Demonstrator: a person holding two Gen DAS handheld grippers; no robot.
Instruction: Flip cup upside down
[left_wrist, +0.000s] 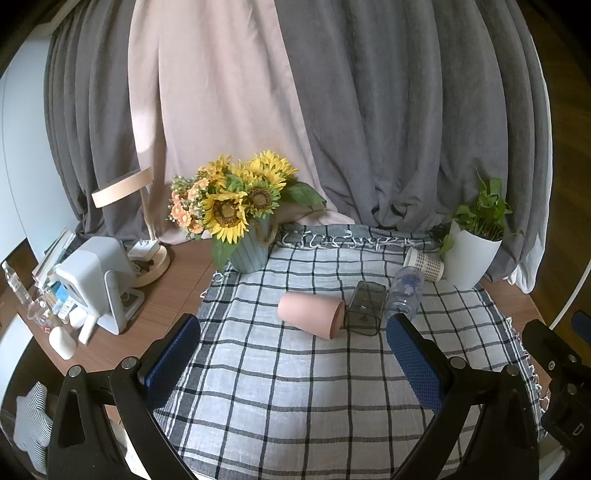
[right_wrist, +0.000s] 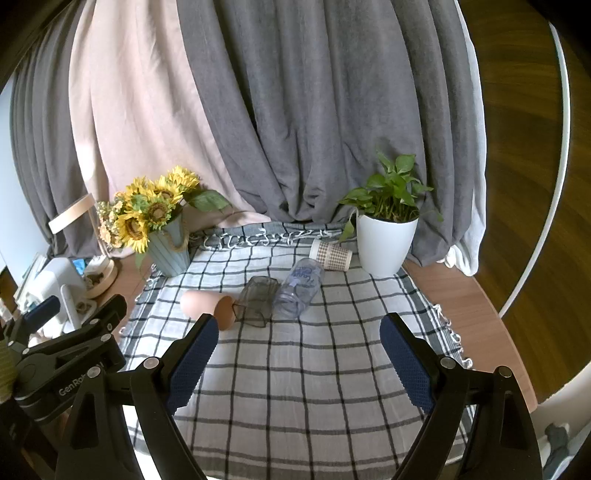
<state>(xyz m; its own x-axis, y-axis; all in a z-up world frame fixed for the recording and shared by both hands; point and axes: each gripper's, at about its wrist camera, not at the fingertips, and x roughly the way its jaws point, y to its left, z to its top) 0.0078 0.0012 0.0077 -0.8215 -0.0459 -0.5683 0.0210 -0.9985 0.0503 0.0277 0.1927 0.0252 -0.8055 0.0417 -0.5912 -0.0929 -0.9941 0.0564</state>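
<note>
Several cups lie on their sides on the checked cloth (left_wrist: 295, 387). A pink cup (left_wrist: 312, 312) (right_wrist: 208, 304) lies at the centre. Right beside it lies a smoky clear cup (left_wrist: 364, 308) (right_wrist: 256, 301), then a clear cup with blue print (left_wrist: 404, 291) (right_wrist: 299, 288). A checked paper cup (left_wrist: 423, 264) (right_wrist: 330, 254) lies by the white pot. My left gripper (left_wrist: 291, 334) is open and empty, just short of the pink cup. My right gripper (right_wrist: 299, 338) is open and empty, nearer than the cups. The left gripper also shows at the left edge of the right wrist view (right_wrist: 66, 332).
A sunflower vase (left_wrist: 249, 251) (right_wrist: 170, 254) stands at the cloth's back left. A white plant pot (left_wrist: 471, 258) (right_wrist: 386, 243) stands at the back right. A lamp base (left_wrist: 153, 264), a white device (left_wrist: 96, 280) and small items crowd the table's left. Curtains hang behind.
</note>
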